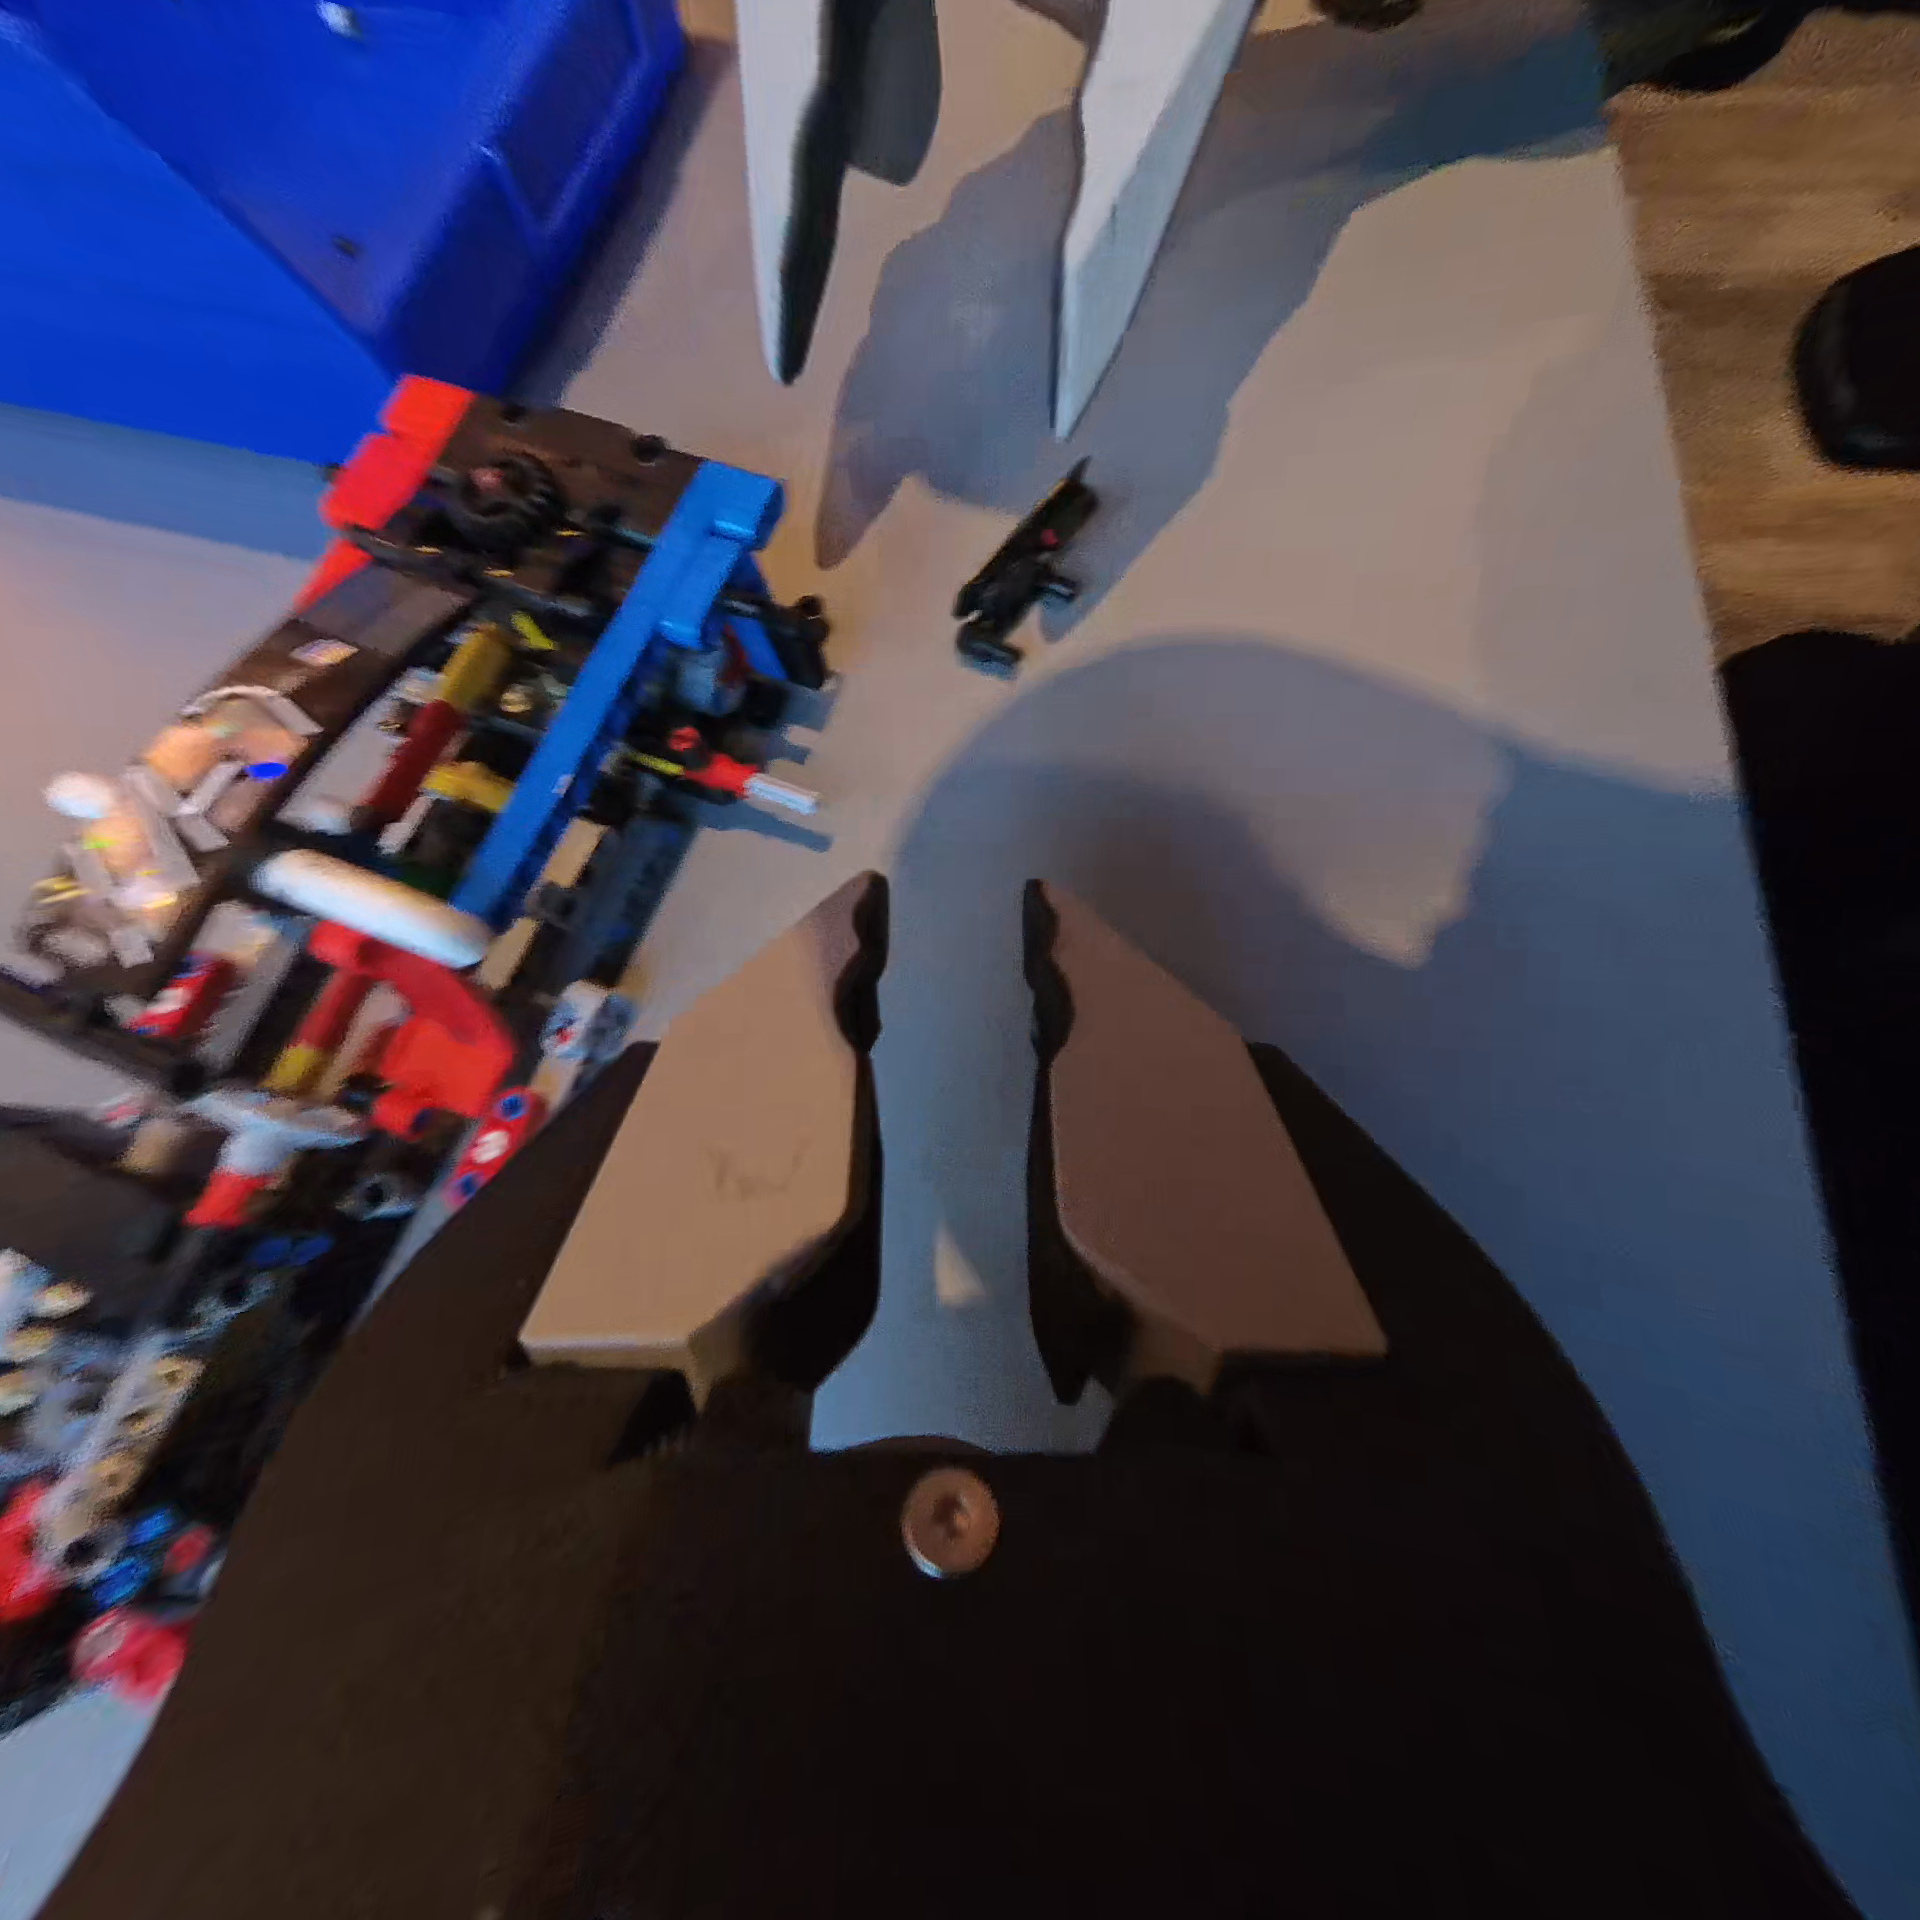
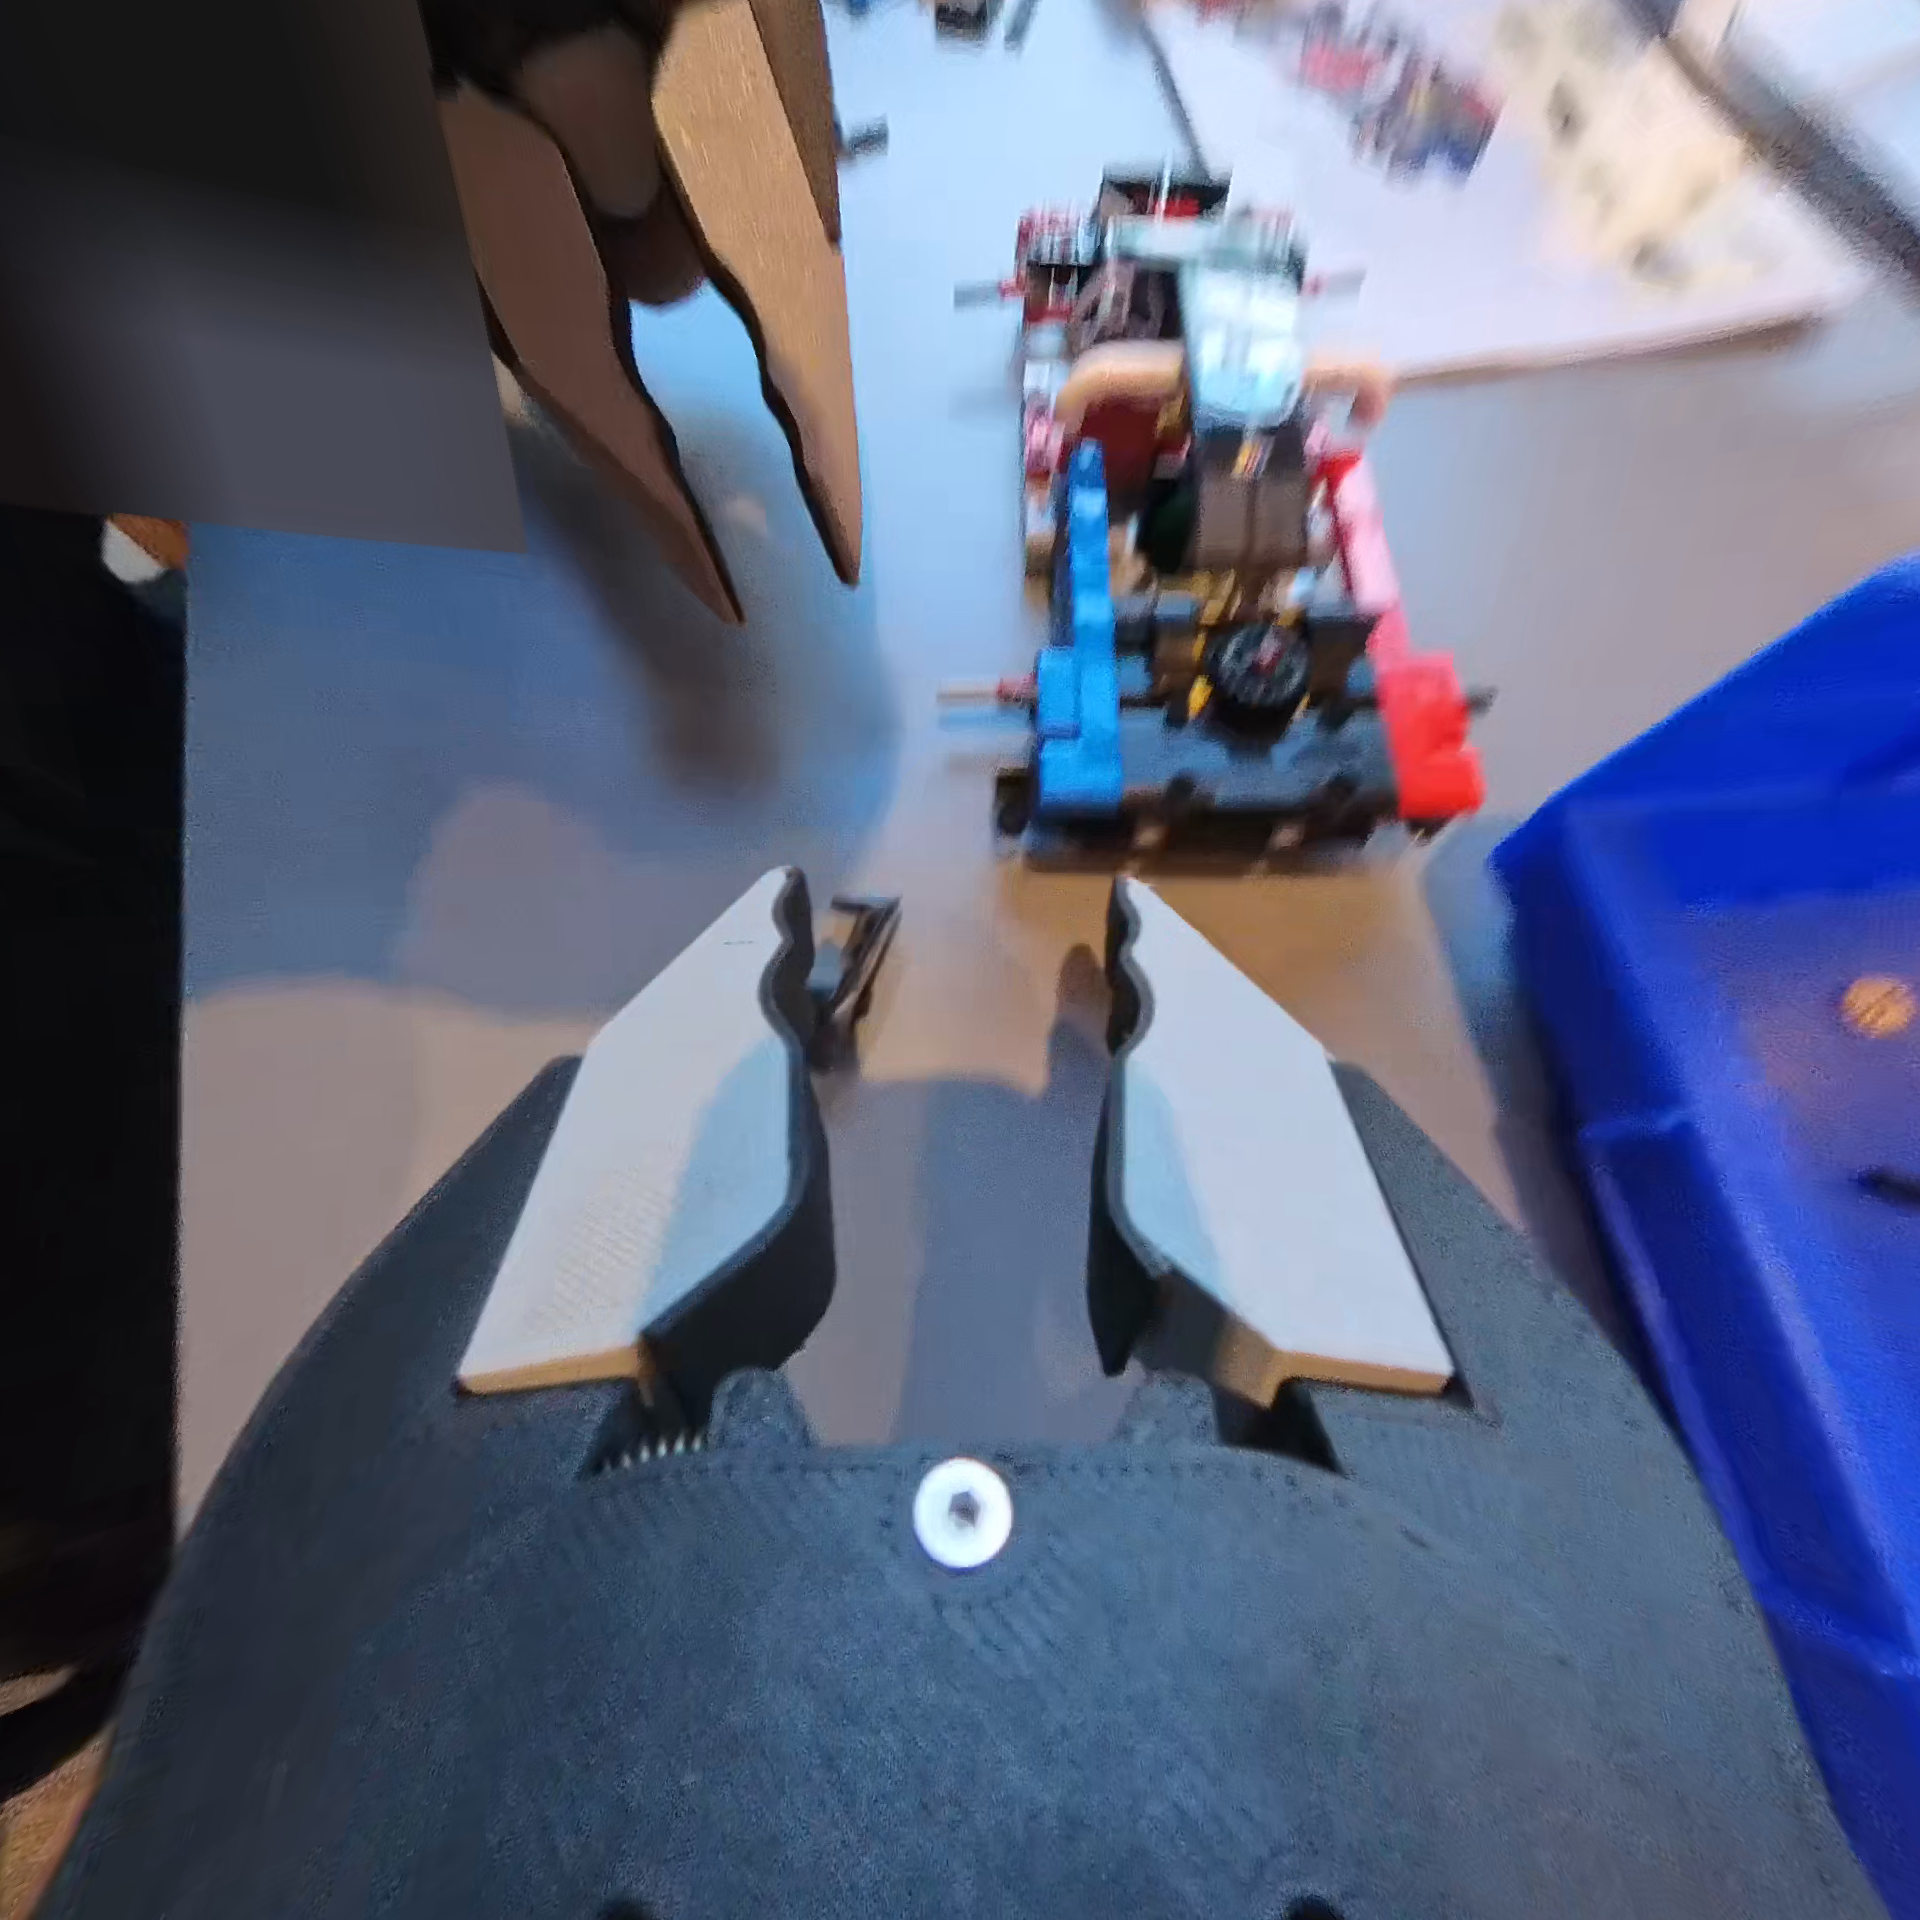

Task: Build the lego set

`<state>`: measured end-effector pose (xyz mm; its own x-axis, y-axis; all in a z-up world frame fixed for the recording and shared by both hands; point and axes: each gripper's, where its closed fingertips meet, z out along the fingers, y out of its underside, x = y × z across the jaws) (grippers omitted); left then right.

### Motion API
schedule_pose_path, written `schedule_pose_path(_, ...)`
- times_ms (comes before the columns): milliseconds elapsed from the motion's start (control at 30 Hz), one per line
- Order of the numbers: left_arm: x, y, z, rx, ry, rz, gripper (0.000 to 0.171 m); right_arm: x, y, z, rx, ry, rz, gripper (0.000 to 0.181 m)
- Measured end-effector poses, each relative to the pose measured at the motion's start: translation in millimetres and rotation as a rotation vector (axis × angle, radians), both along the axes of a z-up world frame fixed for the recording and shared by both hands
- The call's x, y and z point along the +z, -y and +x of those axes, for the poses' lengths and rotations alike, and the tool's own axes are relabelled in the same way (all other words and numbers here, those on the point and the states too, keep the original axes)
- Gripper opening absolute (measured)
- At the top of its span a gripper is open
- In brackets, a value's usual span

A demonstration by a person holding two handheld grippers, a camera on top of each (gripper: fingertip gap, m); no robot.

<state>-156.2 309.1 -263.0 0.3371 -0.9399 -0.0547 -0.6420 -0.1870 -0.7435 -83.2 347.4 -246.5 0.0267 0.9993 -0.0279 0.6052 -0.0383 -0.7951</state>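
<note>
A partly built lego vehicle chassis [image 1: 499, 727] with blue, red and black beams lies on the pale table at the left; it also shows in the right wrist view [image 2: 1216, 623] ahead of my right gripper. A small black lego piece [image 1: 1023, 566] lies on the table right of the chassis. In the right wrist view this piece [image 2: 852, 966] lies just inside my right gripper's left finger. My left gripper [image 1: 956, 894] is open and empty above bare table. My right gripper [image 2: 951, 894] is open; it shows at the top of the left wrist view [image 1: 925, 395]. The left gripper shows in the right wrist view [image 2: 795, 592].
A blue plastic bin [image 1: 312, 187] stands behind the chassis; it is at the right in the right wrist view [image 2: 1745, 1039]. Loose lego parts [image 1: 83, 1455] lie at the lower left. A wooden surface [image 1: 1766, 343] and a dark object [image 1: 1865, 364] are at the right. Spacing between my two grippers at the tips: around 9 cm.
</note>
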Motion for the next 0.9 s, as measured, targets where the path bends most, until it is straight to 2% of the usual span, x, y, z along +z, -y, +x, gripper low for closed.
schedule_pose_path(67, -3, 8, 14, -0.016, 0.022, -0.051, 0.02, -14, 11, 9, -0.028, 0.059, -0.024, 0.052)
schedule_pose_path(200, -13, 18, 38, -0.045, 0.007, -0.101, 0.013, -31, 28, 15, -0.066, 0.151, -0.015, 0.023)
schedule_pose_path(300, -26, 15, 49, -0.033, -0.048, -0.106, 0.014, -37, 43, 11, -0.07, 0.152, -0.067, 0.029)
schedule_pose_path(367, -28, 11, 54, -0.021, -0.049, -0.102, 0.014, -36, 55, 4, -0.048, 0.105, -0.101, 0.025)
schedule_pose_path(400, -28, 7, 54, -0.003, -0.052, -0.096, 0.011, -35, 64, 0, -0.024, 0.09, -0.137, 0.026)
schedule_pose_path(500, -27, -5, 43, 0.078, -0.066, -0.069, 0.018, -20, 103, -13, 0.114, -0.024, -0.267, 0.025)
schedule_pose_path(533, -24, -5, 39, 0.096, -0.054, -0.07, 0.02, -20, 104, -11, 0.109, -0.029, -0.241, 0.024)
schedule_pose_path(633, -10, 19, 43, 0.041, 0.041, -0.153, 0.022, -28, 64, 9, -0.057, 0.019, -0.083, 0.019)
schedule_pose_path(700, -7, 29, 51, 0.014, 0.04, -0.185, 0.028, -28, 42, 20, -0.111, 0.026, -0.041, 0.025)
schedule_pose_path(833, -16, 21, 70, 0.015, -0.054, -0.119, 0.027, -36, 29, 14, -0.064, 0.046, -0.032, 0.03)
schedule_pose_path(900, -22, 16, 71, 0.017, -0.102, -0.089, 0.012, -41, 35, 7, -0.024, 0.061, -0.044, 0.023)
